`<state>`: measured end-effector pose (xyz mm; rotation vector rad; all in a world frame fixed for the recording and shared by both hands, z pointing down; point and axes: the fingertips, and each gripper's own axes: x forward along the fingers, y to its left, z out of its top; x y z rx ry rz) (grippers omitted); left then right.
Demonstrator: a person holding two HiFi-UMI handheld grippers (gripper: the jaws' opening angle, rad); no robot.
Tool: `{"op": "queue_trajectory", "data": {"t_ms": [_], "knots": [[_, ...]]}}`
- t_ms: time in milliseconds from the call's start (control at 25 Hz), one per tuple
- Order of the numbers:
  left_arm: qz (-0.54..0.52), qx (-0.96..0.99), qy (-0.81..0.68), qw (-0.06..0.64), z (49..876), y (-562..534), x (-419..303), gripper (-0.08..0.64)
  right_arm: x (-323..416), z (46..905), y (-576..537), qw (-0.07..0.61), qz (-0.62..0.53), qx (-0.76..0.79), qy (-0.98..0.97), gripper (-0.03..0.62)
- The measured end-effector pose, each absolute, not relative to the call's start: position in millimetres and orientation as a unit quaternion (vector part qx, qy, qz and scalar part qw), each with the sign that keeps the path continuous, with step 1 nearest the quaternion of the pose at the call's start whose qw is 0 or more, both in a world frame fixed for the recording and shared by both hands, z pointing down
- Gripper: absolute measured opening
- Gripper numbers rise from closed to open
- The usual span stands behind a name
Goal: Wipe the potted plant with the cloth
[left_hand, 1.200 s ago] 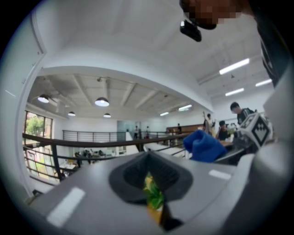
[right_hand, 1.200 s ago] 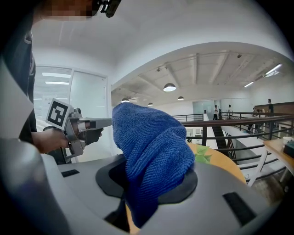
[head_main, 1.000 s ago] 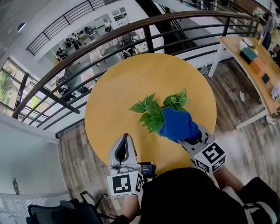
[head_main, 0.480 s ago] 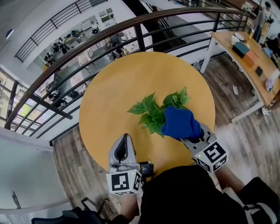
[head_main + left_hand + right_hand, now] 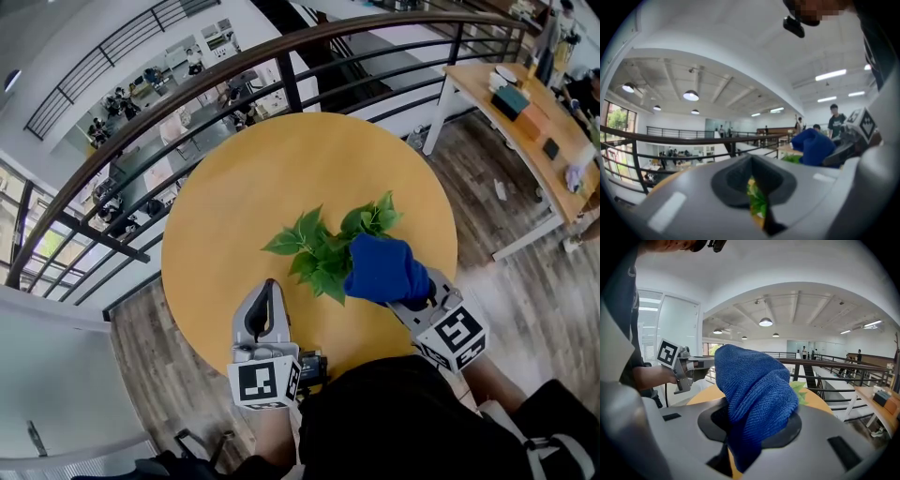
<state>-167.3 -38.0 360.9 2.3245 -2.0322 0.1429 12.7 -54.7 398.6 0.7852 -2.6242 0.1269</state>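
The potted plant [image 5: 323,248] shows as a bunch of green leaves on the round yellow table [image 5: 253,187]; its pot is hidden beneath them. A blue cloth [image 5: 384,269] rests against the plant's near-right leaves. My right gripper [image 5: 401,286] is shut on it, and the cloth [image 5: 754,390] bulges up out of the jaws and covers the tips of the right gripper [image 5: 743,439]. My left gripper [image 5: 270,292] is shut and empty at the table's near edge, left of the plant. Through the closed left gripper [image 5: 756,185] I glimpse green leaves [image 5: 757,202].
A dark railing [image 5: 281,56] curves behind the table, with a lower floor and people beyond it. A wooden desk [image 5: 525,122] with small items stands at the right on the plank floor [image 5: 525,291]. The person's dark clothing [image 5: 394,422] fills the bottom.
Both grippers have sunk slightly. The cloth stays pressed on the plant's right side; the whole scene has shifted a little leftward in the head view.
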Motion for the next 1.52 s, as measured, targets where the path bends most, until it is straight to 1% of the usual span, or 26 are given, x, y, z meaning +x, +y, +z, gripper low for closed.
{"op": "queue_trajectory", "data": {"t_ms": [240,400,560,840,960,1000,1040,1120,1200,1280,1400,1480,1520], "knots": [[0.063,0.754,-0.653,0.029,367,-47,-162,0.0,1,410,-49,0.211,0.042,0.246,-0.945,0.135],[0.074,0.754,-0.651,0.035,374,-46,-157,0.0,-14,435,-34,0.254,0.025,0.199,-0.946,0.135],[0.085,0.759,-0.645,0.033,376,-48,-152,0.0,-19,462,-24,0.287,0.031,0.175,-0.941,0.135],[0.093,0.765,-0.637,0.034,385,-54,-147,0.002,-15,496,-14,0.327,0.026,0.164,-0.93,0.135],[0.094,0.775,-0.624,0.033,387,-58,-141,0.002,-14,497,-7,0.328,0.014,0.15,-0.932,0.135],[0.093,0.781,-0.617,0.034,388,-60,-137,0.011,-14,496,-5,0.326,0.01,0.144,-0.934,0.135],[0.091,0.787,-0.61,0.035,389,-63,-133,0.074,-14,496,-2,0.325,0.007,0.14,-0.935,0.135],[0.089,0.801,-0.592,0.037,392,-70,-124,0.119,-13,495,0,0.326,0.0,0.135,-0.936,0.135],[0.098,0.815,-0.57,0.038,398,-78,-113,0.182,-11,498,2,0.333,-0.002,0.128,-0.934,0.135],[0.116,0.827,-0.548,0.041,410,-85,-102,0.212,-8,503,5,0.343,-0.005,0.121,-0.932,0.135],[0.15,0.841,-0.517,0.051,429,-92,-87,0.208,-4,507,9,0.349,-0.012,0.118,-0.93,0.135],[0.167,0.846,-0.504,0.05,435,-92,-81,0.163,-2,502,10,0.341,-0.017,0.12,-0.932,0.135],[0.172,0.845,-0.504,0.048,436,-92,-80,0.129,-2,499,10,0.336,-0.02,0.122,-0.934,0.135]]}}
